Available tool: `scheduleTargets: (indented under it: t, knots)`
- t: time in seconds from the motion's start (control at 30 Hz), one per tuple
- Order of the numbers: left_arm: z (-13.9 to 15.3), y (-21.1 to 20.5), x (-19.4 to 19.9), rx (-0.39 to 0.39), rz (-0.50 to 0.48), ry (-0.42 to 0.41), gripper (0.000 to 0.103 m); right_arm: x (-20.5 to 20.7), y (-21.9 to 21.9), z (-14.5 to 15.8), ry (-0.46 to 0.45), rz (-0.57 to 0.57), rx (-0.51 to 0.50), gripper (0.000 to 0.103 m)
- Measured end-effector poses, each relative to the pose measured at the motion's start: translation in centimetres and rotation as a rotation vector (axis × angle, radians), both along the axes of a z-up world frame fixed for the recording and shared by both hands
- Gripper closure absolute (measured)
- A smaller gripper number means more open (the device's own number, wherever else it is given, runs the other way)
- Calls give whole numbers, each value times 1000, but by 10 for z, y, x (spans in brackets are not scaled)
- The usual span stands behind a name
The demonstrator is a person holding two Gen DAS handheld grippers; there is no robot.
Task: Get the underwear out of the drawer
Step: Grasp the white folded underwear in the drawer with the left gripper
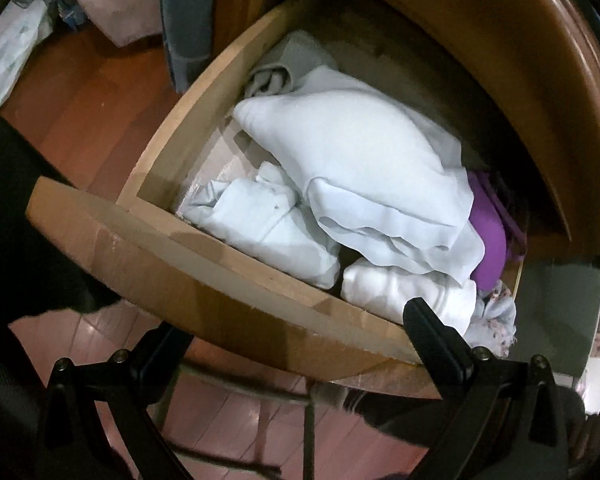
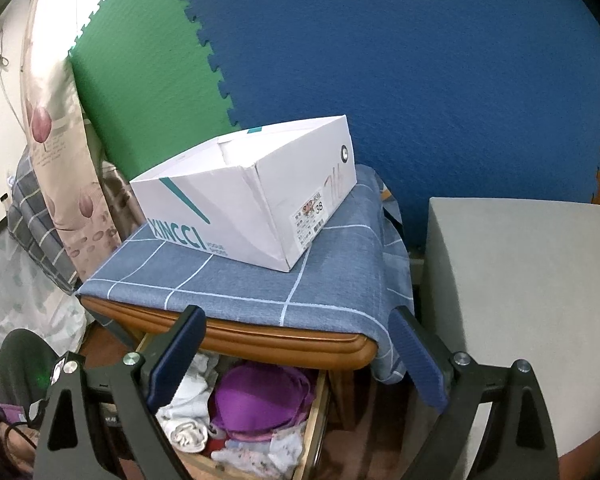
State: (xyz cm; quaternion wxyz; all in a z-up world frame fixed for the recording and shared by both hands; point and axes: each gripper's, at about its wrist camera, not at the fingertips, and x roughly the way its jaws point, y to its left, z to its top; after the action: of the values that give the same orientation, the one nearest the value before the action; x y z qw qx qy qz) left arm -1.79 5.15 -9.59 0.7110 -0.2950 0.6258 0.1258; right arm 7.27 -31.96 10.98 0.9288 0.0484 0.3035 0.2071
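Note:
The wooden drawer (image 1: 204, 276) stands pulled out and is packed with clothes: a large white folded cloth (image 1: 352, 168), a pale blue bundle (image 1: 260, 224), a purple garment (image 1: 488, 236) and a small flower-printed piece (image 1: 496, 320) in the front right corner. My left gripper (image 1: 292, 328) is open at the drawer's front panel, one finger (image 1: 432, 332) over the white roll and the other below the panel. In the right wrist view my right gripper (image 2: 298, 314) hangs open and empty above the drawer (image 2: 316, 420), over the purple garment (image 2: 256, 400) and the flower-printed piece (image 2: 256, 456).
A white shoe box (image 2: 252, 200) sits on the nightstand's blue checked cloth (image 2: 220, 280). A grey block (image 2: 512, 300) stands to the right. Blue and green foam mats (image 2: 380, 60) cover the wall. A curtain (image 2: 56, 140) hangs left. Wood floor (image 1: 80, 120) lies left of the drawer.

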Motion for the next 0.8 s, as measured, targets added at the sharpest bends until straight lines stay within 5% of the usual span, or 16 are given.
scheduleTargets:
  t: [0.33,0.8]
  knots:
    - [-11,0,18,-36,-12,65,0,0,-1,0,0,3,4,8]
    - [31,-9,-14,-2,-124,-76,4,1,-1,-1,8,5,15,8]
